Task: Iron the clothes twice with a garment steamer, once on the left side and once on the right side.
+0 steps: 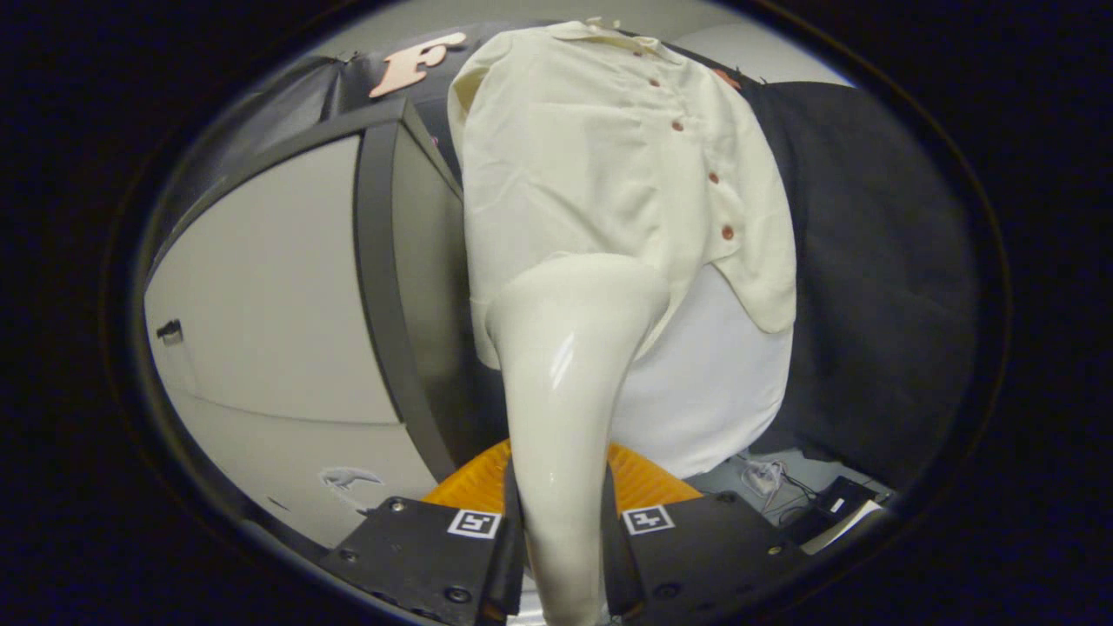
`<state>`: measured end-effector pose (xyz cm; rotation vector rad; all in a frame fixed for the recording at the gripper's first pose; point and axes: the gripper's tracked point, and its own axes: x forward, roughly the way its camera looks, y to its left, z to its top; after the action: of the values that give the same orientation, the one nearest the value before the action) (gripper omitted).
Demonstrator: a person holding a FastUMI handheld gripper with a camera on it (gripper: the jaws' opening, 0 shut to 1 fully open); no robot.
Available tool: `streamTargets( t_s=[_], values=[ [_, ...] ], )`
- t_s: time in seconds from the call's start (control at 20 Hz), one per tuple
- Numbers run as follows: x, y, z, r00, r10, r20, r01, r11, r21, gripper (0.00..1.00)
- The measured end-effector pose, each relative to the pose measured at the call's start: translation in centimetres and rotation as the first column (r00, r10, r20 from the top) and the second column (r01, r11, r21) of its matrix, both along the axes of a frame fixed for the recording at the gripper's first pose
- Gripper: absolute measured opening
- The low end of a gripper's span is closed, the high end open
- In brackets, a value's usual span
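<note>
A cream button-up shirt point(600, 165) hangs in front of me against a white board point(713, 382). Its brown buttons run down the right of its middle. My gripper point(561, 556) is shut on the glossy cream handle of the garment steamer point(565, 382), which rises between my fingers. The steamer's wide head point(578, 287) points at the lower left part of the shirt and covers the hem there. I cannot tell whether the head touches the cloth.
A white panel with a dark frame point(374, 261) stands to the left of the shirt. Black cloth point(869, 261) hangs to the right. An orange object point(643, 482) sits just behind my fingers. Cables and a small black box point(835, 500) lie on the floor at the lower right.
</note>
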<state>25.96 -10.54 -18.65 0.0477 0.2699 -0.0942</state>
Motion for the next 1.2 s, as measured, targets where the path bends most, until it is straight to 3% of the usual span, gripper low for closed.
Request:
streamTargets(
  t_s=[0.45, 0.75, 0.9, 1.2],
  values=[
    [0.6, -4.0, 18.6, 0.986, -0.045, 0.163, 0.054, 0.997, -0.051, 0.36],
    [1.5, -10.1, 30.8, 0.956, -0.101, 0.275, 0.126, 0.989, -0.075, 0.36],
    [2.9, -13.4, 34.4, 0.943, -0.124, 0.310, 0.159, 0.983, -0.090, 0.36],
    [9.1, -18.9, 35.4, 0.949, -0.082, 0.306, 0.111, 0.991, -0.079, 0.36]
  ],
)
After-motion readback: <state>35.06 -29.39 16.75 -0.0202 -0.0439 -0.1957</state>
